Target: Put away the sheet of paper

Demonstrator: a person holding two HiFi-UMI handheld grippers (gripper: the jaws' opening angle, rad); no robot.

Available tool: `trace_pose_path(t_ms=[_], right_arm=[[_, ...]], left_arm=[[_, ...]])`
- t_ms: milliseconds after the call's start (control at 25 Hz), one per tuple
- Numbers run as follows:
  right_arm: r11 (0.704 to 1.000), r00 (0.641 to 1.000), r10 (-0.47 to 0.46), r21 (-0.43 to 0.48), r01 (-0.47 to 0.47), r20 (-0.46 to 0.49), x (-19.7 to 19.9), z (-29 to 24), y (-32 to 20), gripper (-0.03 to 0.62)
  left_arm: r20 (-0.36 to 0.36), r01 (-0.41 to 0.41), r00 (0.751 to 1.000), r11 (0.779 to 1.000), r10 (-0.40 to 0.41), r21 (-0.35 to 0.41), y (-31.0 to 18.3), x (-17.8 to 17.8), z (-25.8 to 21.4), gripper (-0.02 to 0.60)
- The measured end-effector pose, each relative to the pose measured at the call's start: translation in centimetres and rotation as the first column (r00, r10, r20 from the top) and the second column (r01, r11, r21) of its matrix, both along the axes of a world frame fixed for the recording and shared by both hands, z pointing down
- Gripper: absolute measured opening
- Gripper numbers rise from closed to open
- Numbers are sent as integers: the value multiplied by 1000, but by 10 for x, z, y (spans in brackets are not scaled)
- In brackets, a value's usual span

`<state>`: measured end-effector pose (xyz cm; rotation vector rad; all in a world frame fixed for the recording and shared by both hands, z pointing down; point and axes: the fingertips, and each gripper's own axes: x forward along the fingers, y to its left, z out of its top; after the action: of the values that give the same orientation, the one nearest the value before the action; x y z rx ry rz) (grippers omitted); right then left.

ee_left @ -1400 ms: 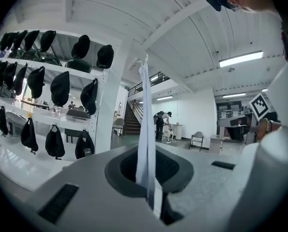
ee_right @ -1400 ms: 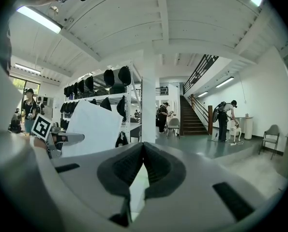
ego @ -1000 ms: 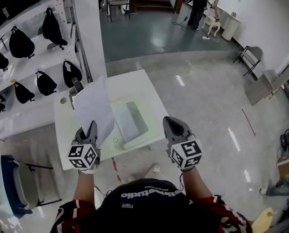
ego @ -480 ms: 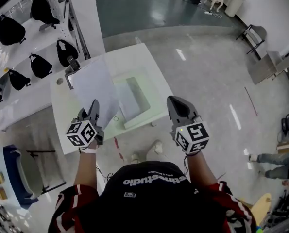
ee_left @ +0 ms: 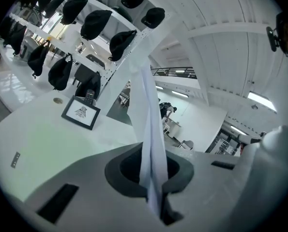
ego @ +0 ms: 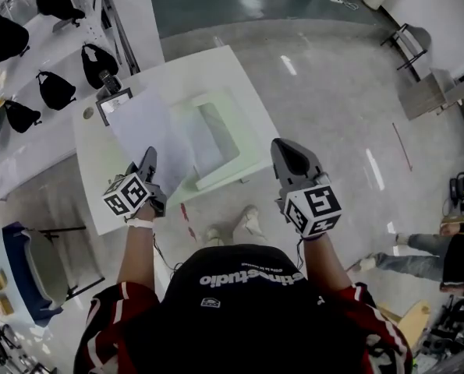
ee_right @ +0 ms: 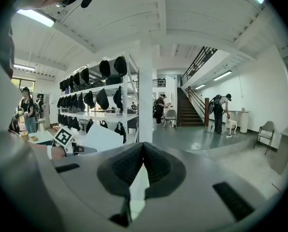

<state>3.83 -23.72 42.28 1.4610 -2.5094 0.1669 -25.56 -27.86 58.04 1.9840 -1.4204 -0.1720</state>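
A white sheet of paper [ego: 147, 135] stands upright over the white table [ego: 208, 68], its lower edge pinched in my left gripper [ego: 148, 166], which is shut on it. Seen edge-on in the left gripper view, the sheet of paper [ee_left: 149, 115] rises from between the closed jaws of the left gripper [ee_left: 155, 187]. My right gripper [ego: 288, 153] hovers off the table's near right edge, shut, with nothing in it. Its jaws meet in the right gripper view [ee_right: 143, 146], where the paper [ee_right: 102, 137] shows at the left.
A pale letter tray [ego: 230, 171] holding a sheet lies on the table beside the held paper. A black-framed picture [ego: 112, 103] stands at the table's far left. Shelves with black bags [ego: 56, 88] run along the left. A person's legs [ego: 407, 248] show at the right.
The table and tray have slid up the head view and my feet now show below the table edge. The left gripper still holds the paper; the right gripper stays shut.
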Motion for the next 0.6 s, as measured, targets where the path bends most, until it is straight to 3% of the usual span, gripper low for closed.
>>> trace_pose_path(t_ms=[280,600], right_arm=[[1000,1000,-17,-4,17,-5,0,2,-2,3],[999,999,-28,-20,28,-16,4,7,-4,3]], left_arm=[[-51,9,999,998,-12,-55,-1,9,26,6],[-20,16,1000,987,-20,-161,4,8,73,6]])
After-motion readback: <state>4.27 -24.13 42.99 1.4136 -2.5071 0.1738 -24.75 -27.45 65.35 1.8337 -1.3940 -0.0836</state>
